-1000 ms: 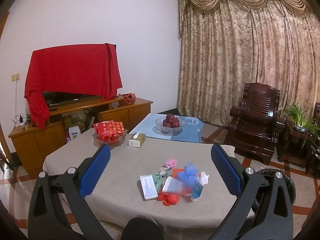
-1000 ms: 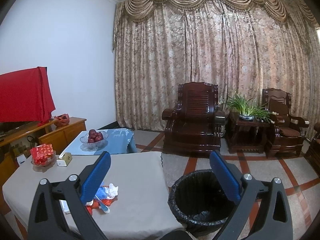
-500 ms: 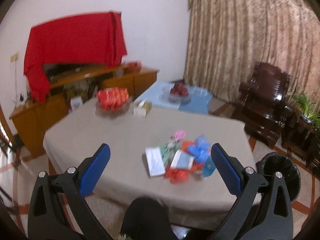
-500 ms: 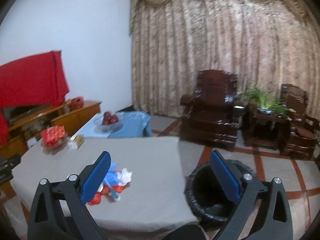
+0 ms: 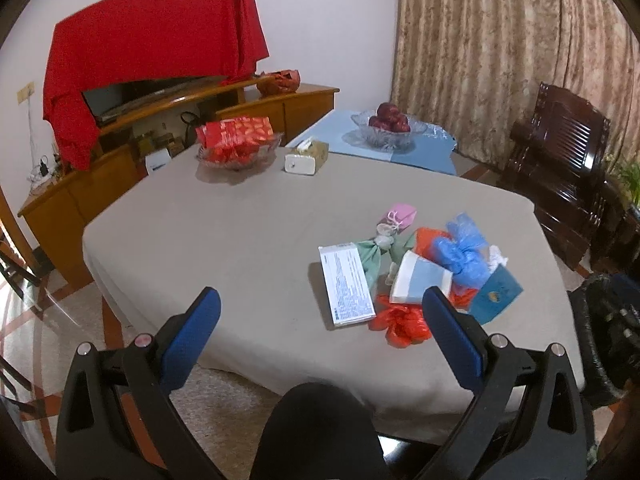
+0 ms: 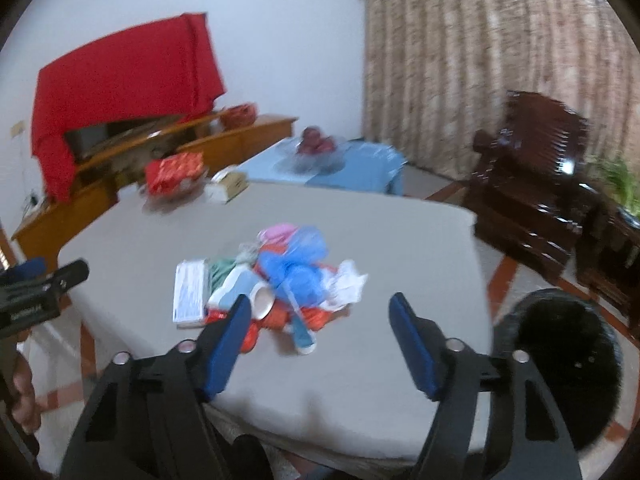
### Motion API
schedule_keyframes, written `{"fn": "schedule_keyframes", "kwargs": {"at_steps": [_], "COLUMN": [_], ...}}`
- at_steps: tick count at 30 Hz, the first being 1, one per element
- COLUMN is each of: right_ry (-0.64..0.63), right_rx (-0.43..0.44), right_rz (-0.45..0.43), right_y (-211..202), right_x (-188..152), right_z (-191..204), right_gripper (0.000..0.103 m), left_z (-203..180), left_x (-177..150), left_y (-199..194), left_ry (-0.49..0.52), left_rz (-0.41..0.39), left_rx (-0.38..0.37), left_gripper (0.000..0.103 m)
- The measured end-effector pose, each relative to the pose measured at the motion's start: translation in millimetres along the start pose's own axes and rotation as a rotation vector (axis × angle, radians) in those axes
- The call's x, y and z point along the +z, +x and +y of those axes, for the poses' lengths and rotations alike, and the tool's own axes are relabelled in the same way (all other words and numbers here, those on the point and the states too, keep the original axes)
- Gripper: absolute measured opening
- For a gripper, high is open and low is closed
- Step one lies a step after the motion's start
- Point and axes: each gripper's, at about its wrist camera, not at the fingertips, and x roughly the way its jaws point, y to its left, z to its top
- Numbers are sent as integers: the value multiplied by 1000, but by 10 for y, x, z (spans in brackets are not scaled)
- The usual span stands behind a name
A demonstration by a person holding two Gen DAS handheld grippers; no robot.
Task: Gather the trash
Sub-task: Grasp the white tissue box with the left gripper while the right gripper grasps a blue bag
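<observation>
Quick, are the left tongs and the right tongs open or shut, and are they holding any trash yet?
Left tongs: open, holding nothing.
Right tongs: open, have just been closing a bit, nothing between them.

The whole right wrist view is smeared by motion, so the trash pile [image 6: 280, 280] on the desk [image 6: 360, 380] reads as blurred colours. The black bin [image 6: 560, 360] is cut by the right edge in the left wrist view, and the print on the white packet [image 5: 347, 284] is too small to read.

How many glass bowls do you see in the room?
2: one with red packets on the grey table, beside the tissue box; one with red fruit on the blue table.
</observation>
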Motion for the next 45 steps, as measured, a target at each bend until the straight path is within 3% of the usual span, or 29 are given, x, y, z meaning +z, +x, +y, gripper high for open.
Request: {"fn": "schedule_keyframes", "kwargs": {"at_steps": [5, 12, 20, 24, 34, 45], "right_ry": [-44, -100, -87, -85, -92, -102], "right_rx": [46, 69, 82, 91, 147, 187], "right_rz": [35, 73, 126, 169, 211, 168], "right_y": [441, 914, 1326, 1558, 1832, 1817], "right_x": [-160, -324, -379, -437, -459, -340], "right_z": [49, 102, 78, 50, -6, 72], "right_gripper": [58, 55, 54, 48, 18, 15], "left_z": [-30, -65, -122, -131, -129, -198], "left_x": [-105, -226, -297, -337, -400, -415], "left_y": [317, 829, 1173, 1379, 1828, 2080], "left_ry": [12, 6, 19, 16, -3, 1], "left_rz": [6, 149, 223, 267, 353, 394], "left_rx": [-31, -34, -26, -24, -22, -18], "left_gripper": [98, 98, 98, 98, 98, 98]}}
